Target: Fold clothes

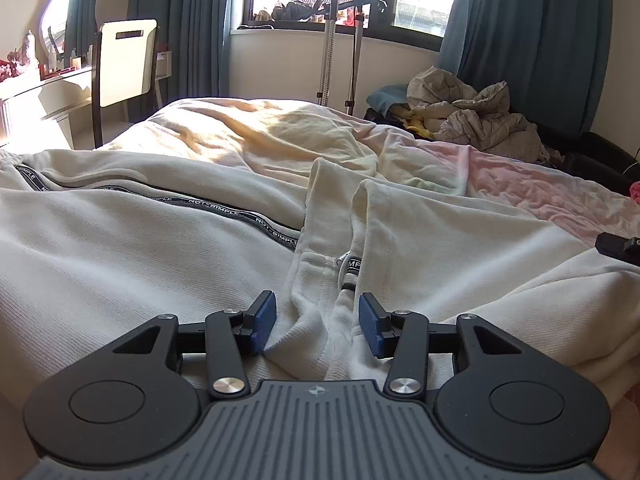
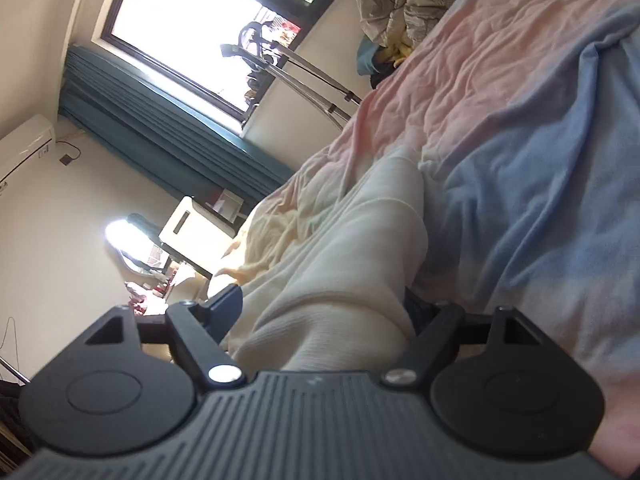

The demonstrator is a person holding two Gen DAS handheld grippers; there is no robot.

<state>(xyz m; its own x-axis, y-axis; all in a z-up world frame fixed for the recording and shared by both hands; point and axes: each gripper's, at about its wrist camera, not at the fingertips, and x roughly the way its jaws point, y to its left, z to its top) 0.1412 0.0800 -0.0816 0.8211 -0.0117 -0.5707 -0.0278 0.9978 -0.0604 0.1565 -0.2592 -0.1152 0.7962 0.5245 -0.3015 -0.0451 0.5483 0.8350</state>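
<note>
Left wrist view: cream zip jacket spread across the bed, lettered tape along the zipper, collar and zipper pull bunched directly ahead. Left gripper resting low on the fabric, blue pads parted, a ridge of collar cloth lying between them without being pinched. Tip of the right gripper visible at the right edge, near the garment's far side.

Right wrist view: camera rolled sideways. Right gripper straddling a thick fold of the same cream cloth; one finger buried behind the fabric, so closure impossible to confirm. Pink and blue bedding beneath.

Progress assessment: early stage. Garment rumpled, no clean crease or stacked layer apparent. Remaining, by judgement: secure both grasps, flatten the body, fold sleeves inward, fold lengthwise. Crumpled pile of laundry at the far corner, untouched.
</note>
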